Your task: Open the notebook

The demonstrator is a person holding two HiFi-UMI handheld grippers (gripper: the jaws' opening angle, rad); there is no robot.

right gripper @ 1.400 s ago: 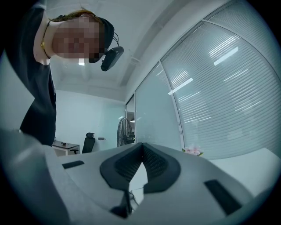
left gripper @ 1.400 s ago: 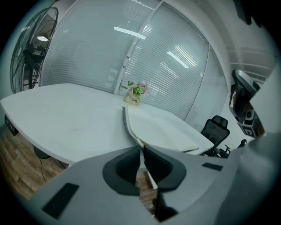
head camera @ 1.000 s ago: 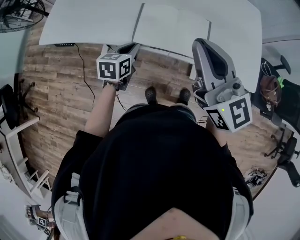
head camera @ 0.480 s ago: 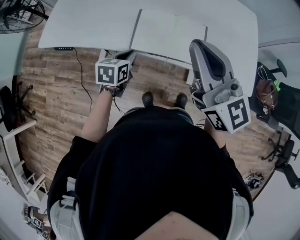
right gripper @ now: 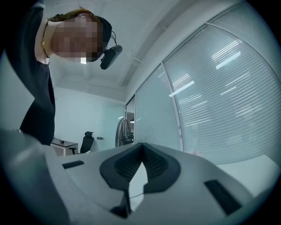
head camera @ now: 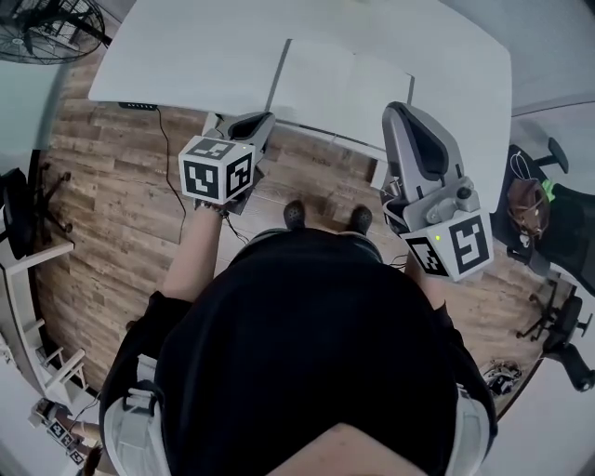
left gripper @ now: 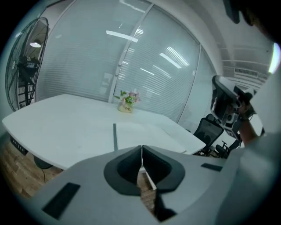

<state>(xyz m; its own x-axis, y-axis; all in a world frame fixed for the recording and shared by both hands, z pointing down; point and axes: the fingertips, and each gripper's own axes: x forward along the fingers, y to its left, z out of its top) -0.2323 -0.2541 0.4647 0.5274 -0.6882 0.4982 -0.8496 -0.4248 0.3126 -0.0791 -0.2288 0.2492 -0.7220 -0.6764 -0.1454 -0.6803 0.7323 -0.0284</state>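
Observation:
The notebook point(head camera: 342, 85) lies open and flat on the white table point(head camera: 186, 56), near its front edge. In the left gripper view its white pages point(left gripper: 145, 131) spread to the right of a dark spine strip point(left gripper: 115, 137). My left gripper point(head camera: 262, 119) hangs over the table's front edge, just left of the notebook. Its jaws have just been closing and now meet with nothing between them point(left gripper: 142, 147). My right gripper point(head camera: 403, 110) sits at the notebook's right corner, pointing slightly upward. It is shut and empty too point(right gripper: 142, 145).
A small flower pot point(left gripper: 126, 102) stands at the table's far side. A standing fan point(head camera: 46, 28) is at the left, and black office chairs point(head camera: 567, 232) are at the right. A cable point(head camera: 172, 158) hangs under the table over the wooden floor.
My left gripper has lifted and drawn back from the notebook's near left edge. The right gripper has stayed where it was. The notebook lies open in all frames.

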